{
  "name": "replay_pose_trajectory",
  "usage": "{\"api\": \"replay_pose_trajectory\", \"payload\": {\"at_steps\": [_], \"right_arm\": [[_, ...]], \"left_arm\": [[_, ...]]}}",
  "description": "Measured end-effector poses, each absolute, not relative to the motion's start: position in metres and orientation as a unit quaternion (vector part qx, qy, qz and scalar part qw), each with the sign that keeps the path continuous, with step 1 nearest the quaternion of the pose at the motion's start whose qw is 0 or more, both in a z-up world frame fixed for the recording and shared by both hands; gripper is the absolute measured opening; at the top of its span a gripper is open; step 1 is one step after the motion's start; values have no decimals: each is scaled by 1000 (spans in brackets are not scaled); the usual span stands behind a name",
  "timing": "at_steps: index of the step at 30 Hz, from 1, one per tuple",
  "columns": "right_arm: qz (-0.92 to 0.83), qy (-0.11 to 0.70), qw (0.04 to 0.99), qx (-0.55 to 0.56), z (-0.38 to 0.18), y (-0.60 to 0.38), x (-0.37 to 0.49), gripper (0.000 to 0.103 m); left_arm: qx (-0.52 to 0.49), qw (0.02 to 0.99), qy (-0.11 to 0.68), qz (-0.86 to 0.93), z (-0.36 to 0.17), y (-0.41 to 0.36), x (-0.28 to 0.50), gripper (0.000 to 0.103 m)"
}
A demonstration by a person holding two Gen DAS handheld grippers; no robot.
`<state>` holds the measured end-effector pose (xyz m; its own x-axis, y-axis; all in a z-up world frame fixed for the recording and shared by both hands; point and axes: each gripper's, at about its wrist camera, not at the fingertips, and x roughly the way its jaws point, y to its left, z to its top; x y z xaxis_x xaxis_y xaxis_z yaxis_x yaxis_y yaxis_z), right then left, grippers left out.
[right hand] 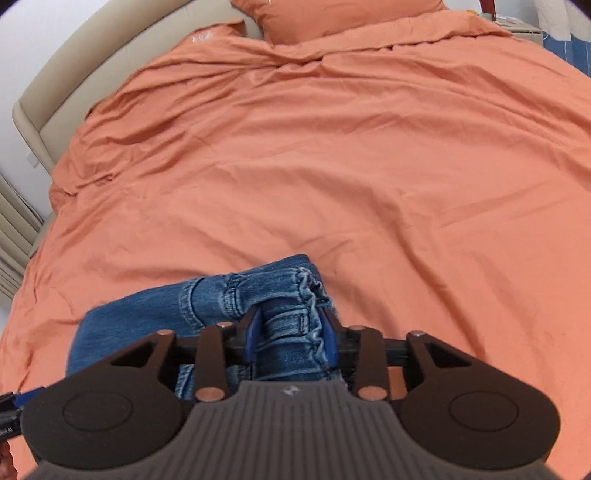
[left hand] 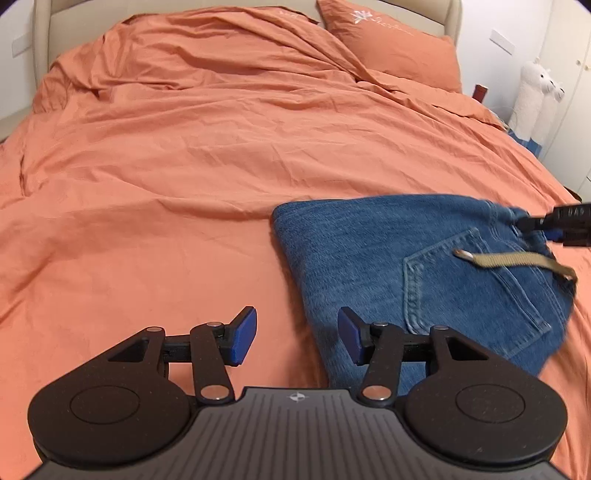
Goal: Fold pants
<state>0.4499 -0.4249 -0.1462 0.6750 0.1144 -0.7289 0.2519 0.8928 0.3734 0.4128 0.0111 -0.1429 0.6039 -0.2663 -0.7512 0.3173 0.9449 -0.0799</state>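
Orange bed [left hand: 184,184], folded jeans [left hand: 369,258], L gripper [left hand: 297,339] fingers apart, R gripper [right hand: 291,339] gripping waistband, no legible text.

Bed [left hand: 184,166] under rumpled orange duvet, folded jeans [left hand: 369,266] and pillow [left hand: 391,40] atop

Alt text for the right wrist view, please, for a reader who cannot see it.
The right gripper is shut on the bunched waistband of folded blue jeans, which lie on a wrinkled orange duvet covering a bed. Orange pillows and a beige headboard sit at the far end.
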Motion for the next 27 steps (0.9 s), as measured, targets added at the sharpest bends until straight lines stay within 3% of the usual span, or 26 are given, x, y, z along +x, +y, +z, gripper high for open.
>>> {"api": "replay_pose_trajectory", "payload": {"at_steps": [5, 9, 14, 21, 22, 23, 24, 27], "right_arm": [[-67, 324, 922, 201, -121, -415, 370, 32], [-111, 280, 926, 228, -129, -404, 293, 38], [-106, 306, 892, 316, -160, -394, 259, 39], [-79, 288, 897, 325, -174, -389, 251, 39], [-75, 288, 899, 320, -177, -389, 253, 39], [-75, 292, 899, 318, -182, -390, 257, 39], [-75, 298, 894, 327, -187, -392, 259, 39], [-68, 299, 872, 382, -199, -404, 264, 39]], "left_arm": [[42, 897, 402, -176, -122, 10, 371, 61], [70, 898, 396, -178, -118, 4, 325, 68], [135, 886, 403, -187, -136, -20, 276, 72], [164, 892, 398, -138, -165, -54, 270, 71], [161, 893, 400, -126, -167, -57, 274, 68], [167, 893, 403, -116, -170, -61, 278, 59], [184, 889, 407, -104, -174, -65, 280, 40], [232, 875, 411, -111, -172, -71, 278, 21]]}}
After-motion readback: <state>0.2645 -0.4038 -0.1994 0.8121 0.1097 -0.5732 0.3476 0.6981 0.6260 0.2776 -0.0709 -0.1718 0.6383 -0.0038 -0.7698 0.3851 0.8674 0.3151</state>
